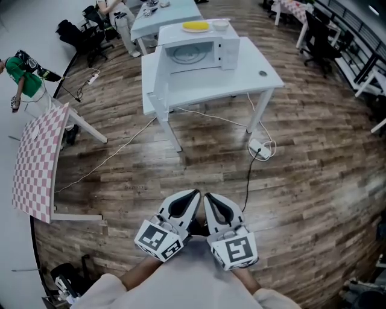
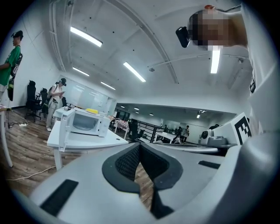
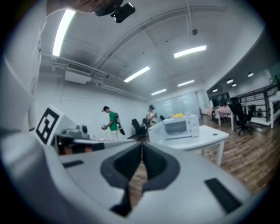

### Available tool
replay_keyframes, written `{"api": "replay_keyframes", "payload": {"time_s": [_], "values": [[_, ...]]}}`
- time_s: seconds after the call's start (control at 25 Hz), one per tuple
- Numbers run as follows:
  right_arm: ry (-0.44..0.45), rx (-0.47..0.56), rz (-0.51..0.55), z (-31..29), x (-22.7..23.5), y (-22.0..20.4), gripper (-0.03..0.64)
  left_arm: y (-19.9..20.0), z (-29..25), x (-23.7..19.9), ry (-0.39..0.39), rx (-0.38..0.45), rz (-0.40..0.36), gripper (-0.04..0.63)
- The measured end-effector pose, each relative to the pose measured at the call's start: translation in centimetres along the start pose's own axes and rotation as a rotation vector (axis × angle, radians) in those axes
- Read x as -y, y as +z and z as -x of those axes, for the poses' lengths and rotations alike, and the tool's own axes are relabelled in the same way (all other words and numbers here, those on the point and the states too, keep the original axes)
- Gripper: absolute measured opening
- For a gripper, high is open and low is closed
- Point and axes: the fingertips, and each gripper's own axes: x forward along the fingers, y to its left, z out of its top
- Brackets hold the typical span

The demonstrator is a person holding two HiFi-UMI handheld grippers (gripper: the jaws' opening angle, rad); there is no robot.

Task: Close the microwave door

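Note:
The white microwave [image 1: 199, 51] stands on a white table [image 1: 253, 75] at the far middle of the head view. Its door [image 1: 161, 75] is swung wide open to the left, showing the cavity. A yellow item [image 1: 195, 26] lies on its top. My left gripper [image 1: 195, 194] and right gripper [image 1: 207, 197] are held close to my body, far from the table, tips nearly touching each other. Both are shut with nothing between the jaws. The left gripper [image 2: 140, 147] sees the microwave [image 2: 85, 122] at left; the right gripper [image 3: 142, 146] sees the microwave [image 3: 177, 127] ahead at right.
Wooden floor lies between me and the table. A power strip [image 1: 260, 149] and cables lie by the table's right leg. A pink checkered table [image 1: 39, 163] stands at left, a person in green [image 1: 21, 75] beyond it. Office chairs [image 1: 84, 33] and another table [image 1: 166, 15] stand behind.

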Motion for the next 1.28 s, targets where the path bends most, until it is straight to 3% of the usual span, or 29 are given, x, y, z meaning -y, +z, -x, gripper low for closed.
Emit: {"api": "replay_keyframes", "payload": {"time_s": [0.28,0.64,1.28], "values": [[0.014,0.003,-0.003,0.0,0.3,-0.2,0.023,-0.4,-0.7,0.4,0.001,-0.025,-0.019,0.020],[-0.003,-0.074,0.012,-2.5,2.1,-0.9,0.023,-0.8,-2.9,-1.8,0.016,-0.050,-0.007,0.020],[0.033,-0.083,0.207,-11.9,5.8,2.2,0.023,2.1,-8.9,-9.7,0.058,-0.030,0.044,0.018]]}}
